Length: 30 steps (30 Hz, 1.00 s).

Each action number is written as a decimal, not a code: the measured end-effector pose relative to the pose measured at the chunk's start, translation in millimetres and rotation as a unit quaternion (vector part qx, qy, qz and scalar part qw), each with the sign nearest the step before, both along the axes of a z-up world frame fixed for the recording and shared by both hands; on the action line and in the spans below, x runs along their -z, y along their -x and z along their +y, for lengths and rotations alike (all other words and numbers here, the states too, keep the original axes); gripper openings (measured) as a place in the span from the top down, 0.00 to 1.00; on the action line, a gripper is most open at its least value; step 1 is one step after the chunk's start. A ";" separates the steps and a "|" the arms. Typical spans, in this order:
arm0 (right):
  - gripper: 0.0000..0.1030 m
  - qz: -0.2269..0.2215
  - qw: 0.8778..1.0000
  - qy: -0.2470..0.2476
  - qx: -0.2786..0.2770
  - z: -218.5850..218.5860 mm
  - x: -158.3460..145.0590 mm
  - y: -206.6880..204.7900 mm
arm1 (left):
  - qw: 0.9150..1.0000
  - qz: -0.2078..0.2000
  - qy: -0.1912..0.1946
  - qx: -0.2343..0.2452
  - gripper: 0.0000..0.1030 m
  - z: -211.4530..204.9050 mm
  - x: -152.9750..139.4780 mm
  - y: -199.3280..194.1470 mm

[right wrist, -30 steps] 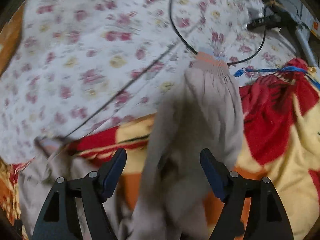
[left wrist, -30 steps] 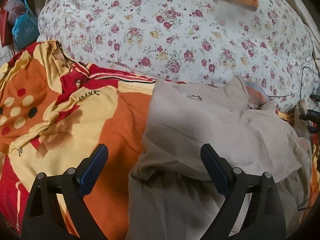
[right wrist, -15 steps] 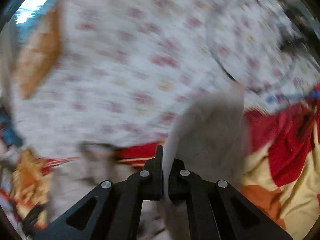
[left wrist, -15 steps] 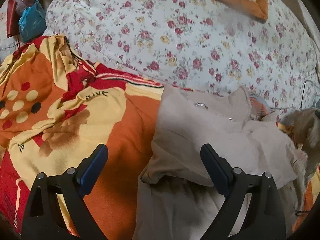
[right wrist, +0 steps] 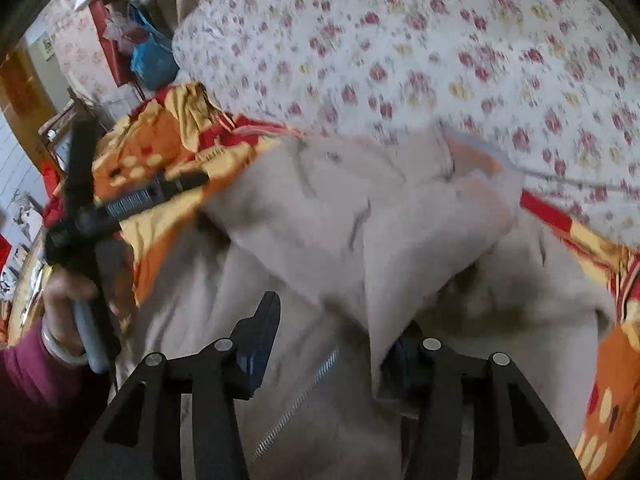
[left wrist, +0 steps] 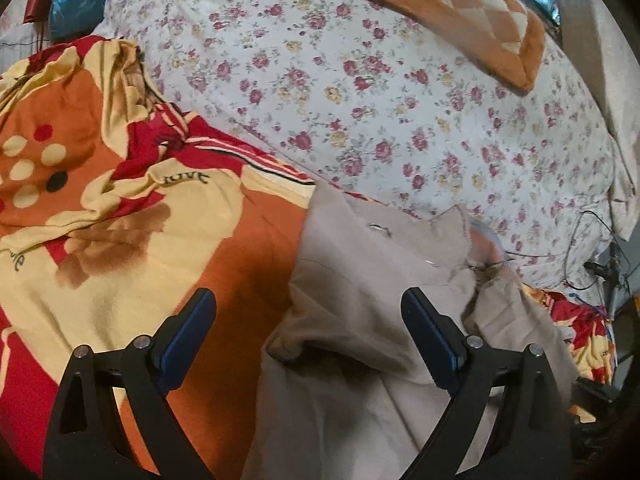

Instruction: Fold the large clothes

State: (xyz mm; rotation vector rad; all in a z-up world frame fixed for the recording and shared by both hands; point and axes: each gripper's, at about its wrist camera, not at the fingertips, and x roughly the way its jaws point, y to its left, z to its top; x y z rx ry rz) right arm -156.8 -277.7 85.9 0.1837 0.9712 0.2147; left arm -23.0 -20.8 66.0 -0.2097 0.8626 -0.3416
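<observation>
My right gripper (right wrist: 336, 340) swung across over the beige jacket (right wrist: 360, 216) on the orange blanket (left wrist: 120, 216), jaws opening, sleeve draped on one finger, right view alone shows my left hand (right wrist: 68, 292), left gripper (left wrist: 308, 320) jaws wide apart, empty.

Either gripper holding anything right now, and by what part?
Nothing held. Left gripper open over beige jacket. Right gripper opening; sleeve draped between, not pinched.
</observation>
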 end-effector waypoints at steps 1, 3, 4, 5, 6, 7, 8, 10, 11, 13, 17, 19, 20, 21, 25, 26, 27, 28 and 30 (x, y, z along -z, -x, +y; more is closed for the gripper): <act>0.51 -0.003 1.000 -0.027 0.014 -9.4 -0.8 4.1 | 1.000 -0.002 -0.003 0.005 0.08 -3.5 0.1 1.0; 0.47 -0.017 0.997 -0.053 0.046 -30.4 -7.2 8.6 | 1.000 -0.005 -0.019 0.014 0.08 -10.9 1.7 3.2; 0.45 -0.028 0.996 -0.062 0.064 -37.9 -12.0 6.7 | 1.000 -0.005 -0.026 0.017 0.08 -12.8 2.8 3.9; 0.40 -0.039 0.993 -0.077 0.086 -48.7 -19.3 7.9 | 0.999 -0.005 -0.034 0.022 0.08 -15.8 4.0 5.1; 0.33 -0.049 0.988 -0.098 0.107 -61.2 -24.1 6.1 | 0.999 -0.005 -0.036 0.024 0.08 -16.9 4.7 5.5; 0.30 -0.054 0.985 -0.112 0.122 -69.3 -26.9 1.7 | 0.999 -0.005 -0.038 0.026 0.08 -18.3 5.4 5.9; 0.22 -0.054 0.982 -0.123 0.136 -78.5 -26.2 -6.4 | 0.999 -0.005 -0.038 0.026 0.08 -17.7 5.9 6.0; 0.18 -0.011 0.979 -0.136 0.153 -92.9 -8.6 -35.5 | 0.999 -0.003 -0.036 0.024 0.08 -16.7 6.5 3.8; 0.18 0.010 0.977 -0.143 0.160 -95.8 1.3 -45.6 | 0.999 -0.002 -0.036 0.022 0.08 -15.8 6.6 2.9; 0.25 0.045 0.967 -0.181 0.176 -100.6 29.9 -69.0 | 0.999 -0.001 -0.031 0.017 0.08 -12.2 5.4 1.0; 0.87 -0.024 0.982 -0.087 0.164 -69.3 8.8 -76.7 | 1.000 -0.010 -0.024 0.000 0.08 -0.8 -1.4 -4.3; 0.86 -0.054 0.989 -0.100 0.095 -36.1 -11.5 -69.6 | 1.000 -0.006 -0.006 -0.012 0.08 8.4 -4.2 -9.6; 0.82 -0.046 0.991 -0.109 0.062 -22.8 -12.6 -67.8 | 1.000 0.000 0.001 -0.017 0.08 12.0 -4.1 -11.7; 0.75 -0.028 0.993 -0.112 0.013 -2.3 -11.7 -63.7 | 1.000 0.005 0.008 -0.020 0.08 14.7 -4.0 -13.0; 0.54 0.008 0.993 -0.069 -0.091 44.5 -3.1 -34.1 | 0.999 0.015 0.036 -0.023 0.08 21.0 -3.7 -10.4; 0.51 0.004 0.994 -0.061 -0.086 45.0 -4.7 -28.2 | 0.999 0.015 0.047 -0.015 0.08 20.1 -4.5 -8.5; 0.51 -0.009 0.995 -0.068 -0.070 38.4 -9.7 -17.5 | 0.998 0.016 0.058 -0.005 0.08 18.6 -5.1 -7.0; 0.50 -0.017 0.995 -0.081 -0.060 30.9 -12.9 -11.4 | 0.997 0.020 0.073 0.012 0.08 15.8 -5.5 -5.2; 0.37 -0.048 0.992 -0.112 -0.014 4.0 -23.3 9.5 | 0.995 0.030 0.087 0.037 0.08 8.8 -5.8 -1.7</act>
